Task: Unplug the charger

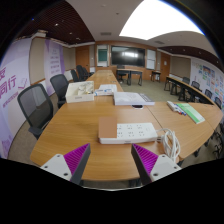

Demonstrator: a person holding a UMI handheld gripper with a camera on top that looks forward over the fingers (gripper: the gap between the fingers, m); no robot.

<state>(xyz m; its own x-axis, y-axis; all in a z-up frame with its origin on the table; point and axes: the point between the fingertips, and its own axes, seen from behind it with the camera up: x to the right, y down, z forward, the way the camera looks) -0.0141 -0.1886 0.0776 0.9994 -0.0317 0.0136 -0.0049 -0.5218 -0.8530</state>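
Observation:
A white power strip [129, 131] lies on a brown wooden base on the long wooden table [70, 125], just ahead of my fingers. A white cable and what looks like a charger [171, 138] lie to its right near the table edge. My gripper [111, 160] is open, its purple pads [76, 157] spread wide, with only bare tabletop between them. It hovers over the table's near end, short of the strip.
Boxes and papers [128, 98] lie further along the table, with a white box [80, 91] to the left. Black office chairs [36, 103] line the left side, and more chairs stand to the right. A green and white item [191, 112] lies at the right edge.

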